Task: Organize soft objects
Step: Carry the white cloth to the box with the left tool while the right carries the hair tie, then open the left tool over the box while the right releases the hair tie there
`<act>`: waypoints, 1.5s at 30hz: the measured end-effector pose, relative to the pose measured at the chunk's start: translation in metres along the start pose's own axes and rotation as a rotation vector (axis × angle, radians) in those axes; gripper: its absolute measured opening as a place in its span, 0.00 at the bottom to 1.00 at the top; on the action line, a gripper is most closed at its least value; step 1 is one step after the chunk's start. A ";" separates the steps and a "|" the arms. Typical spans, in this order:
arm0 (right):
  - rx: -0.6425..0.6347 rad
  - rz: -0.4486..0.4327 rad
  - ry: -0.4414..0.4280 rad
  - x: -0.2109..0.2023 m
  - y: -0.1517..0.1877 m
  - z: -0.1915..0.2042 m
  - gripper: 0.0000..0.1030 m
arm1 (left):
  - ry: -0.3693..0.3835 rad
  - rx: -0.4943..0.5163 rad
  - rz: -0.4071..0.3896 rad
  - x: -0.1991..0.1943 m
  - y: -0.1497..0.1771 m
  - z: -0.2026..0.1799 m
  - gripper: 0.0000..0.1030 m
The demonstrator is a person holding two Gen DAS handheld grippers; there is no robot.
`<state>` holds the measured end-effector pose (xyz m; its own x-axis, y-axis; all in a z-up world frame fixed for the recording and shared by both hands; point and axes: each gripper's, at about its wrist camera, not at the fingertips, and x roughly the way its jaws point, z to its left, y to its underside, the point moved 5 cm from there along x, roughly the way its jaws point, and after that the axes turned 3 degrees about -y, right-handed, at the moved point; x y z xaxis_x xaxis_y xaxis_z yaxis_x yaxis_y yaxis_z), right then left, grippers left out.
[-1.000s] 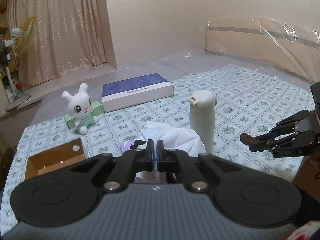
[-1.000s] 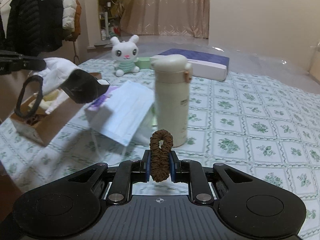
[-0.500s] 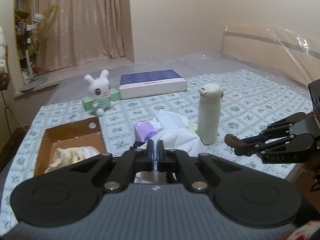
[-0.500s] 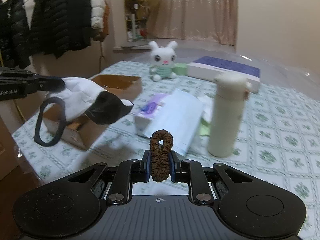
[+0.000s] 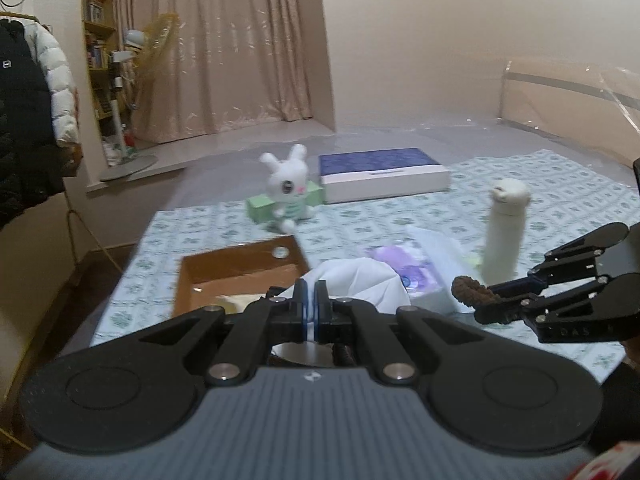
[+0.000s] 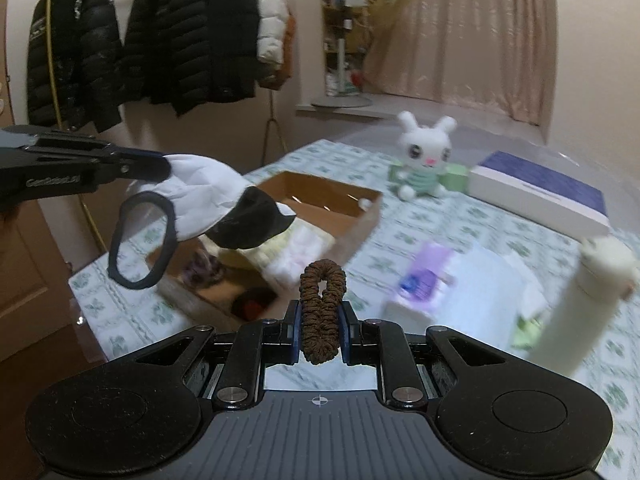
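While both tools hang above the near edge of the bed, the left gripper [image 5: 311,294] stands pinched on a white-and-black face mask [image 6: 224,208], whose black ear loop [image 6: 140,240] dangles free in the right wrist view. At about 3 o'clock in the left wrist view, the right gripper [image 6: 320,314] is clamped on a brown ruffled fabric hair scrunchie [image 6: 322,312], which stands up between its fingers.

Just beyond the left gripper, under the held mask, lies an open brown cardboard box [image 5: 240,268] on the green-patterned white bed sheet [image 5: 360,224]. Inside it the right wrist view shows pale cream and white soft items, a purplish bundle and something dark red, all blurred. The hanging mask covers part of the box's near side in that view.

At 1 o'clock from the left gripper lies a purple-labelled tissue pack [image 5: 404,268] with a pale blue disposable mask [image 6: 480,296] draped over it; past that a cream cylindrical thermos bottle [image 5: 505,232] stands upright, between the right gripper and the far sheet.

Farther off, at 12 o'clock, a white plush rabbit in a green striped top [image 5: 286,192] sits against a small light green box [image 5: 256,208], and just right of it lies a flat white box with a dark blue lid [image 5: 380,174]. Black and white puffer jackets [image 6: 192,36] hang on a rack at 10 o'clock in the right wrist view, and beige curtains [image 5: 224,48] close the far wall.
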<state>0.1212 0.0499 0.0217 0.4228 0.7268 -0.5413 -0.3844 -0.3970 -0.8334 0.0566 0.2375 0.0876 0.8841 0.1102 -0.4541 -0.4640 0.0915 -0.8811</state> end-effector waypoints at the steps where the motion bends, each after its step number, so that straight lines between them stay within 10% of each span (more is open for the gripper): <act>1: -0.005 0.000 -0.008 0.007 -0.004 0.002 0.18 | -0.009 0.002 0.000 0.003 -0.002 0.008 0.02; 29: 0.056 0.114 -0.037 0.206 -0.063 -0.023 0.18 | -0.021 -0.033 0.187 0.202 0.046 0.104 0.02; 45: 0.103 0.119 -0.122 0.216 -0.057 -0.008 0.29 | -0.007 -0.077 0.196 0.158 0.077 0.107 0.30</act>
<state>0.2409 0.2246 -0.0486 0.2688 0.7434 -0.6125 -0.5106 -0.4293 -0.7450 0.1541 0.3680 -0.0379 0.7769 0.1254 -0.6170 -0.6211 -0.0087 -0.7837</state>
